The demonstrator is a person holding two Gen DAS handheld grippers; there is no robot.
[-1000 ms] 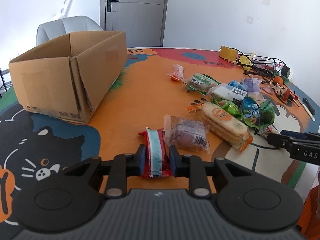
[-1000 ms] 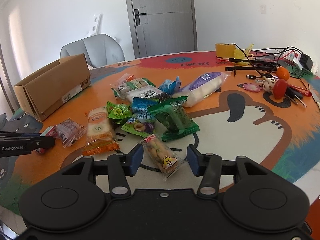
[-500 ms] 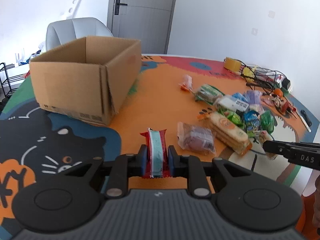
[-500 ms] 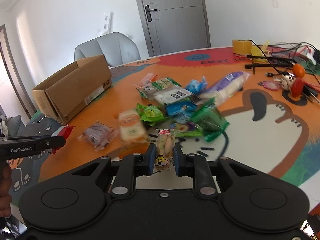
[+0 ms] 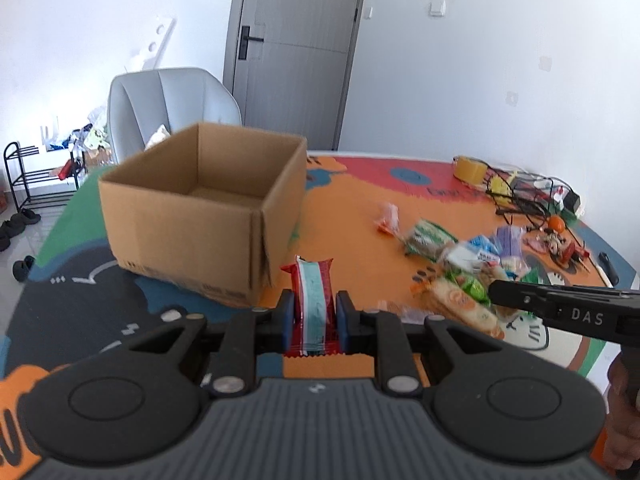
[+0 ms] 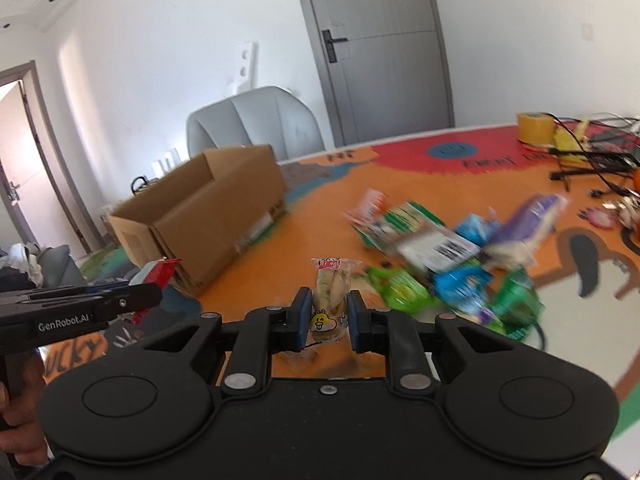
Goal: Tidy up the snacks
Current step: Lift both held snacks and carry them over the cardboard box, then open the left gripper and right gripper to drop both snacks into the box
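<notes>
My left gripper [image 5: 312, 314] is shut on a red snack packet with a pale blue stripe [image 5: 313, 300], held upright above the table, just in front of the open cardboard box [image 5: 208, 216]. My right gripper [image 6: 329, 318] is shut on a clear packet with a yellow cartoon face [image 6: 330, 304], lifted off the table. The box [image 6: 208, 220] lies to its left and further off. A pile of snack packets [image 6: 440, 256] lies on the orange mat to the right; it also shows in the left wrist view [image 5: 468, 268]. The left gripper's side shows in the right wrist view [image 6: 80, 308].
A grey chair [image 5: 172, 108] stands behind the box. A yellow tape roll [image 5: 470, 168], black cables [image 5: 520, 192] and small toys [image 5: 560, 240] lie at the far right of the round table. A shoe rack [image 5: 32, 176] stands on the floor at left.
Both grippers have risen and swung left toward the box with their packets. The right gripper closed on the cartoon-face packet and lifted it off the table.
</notes>
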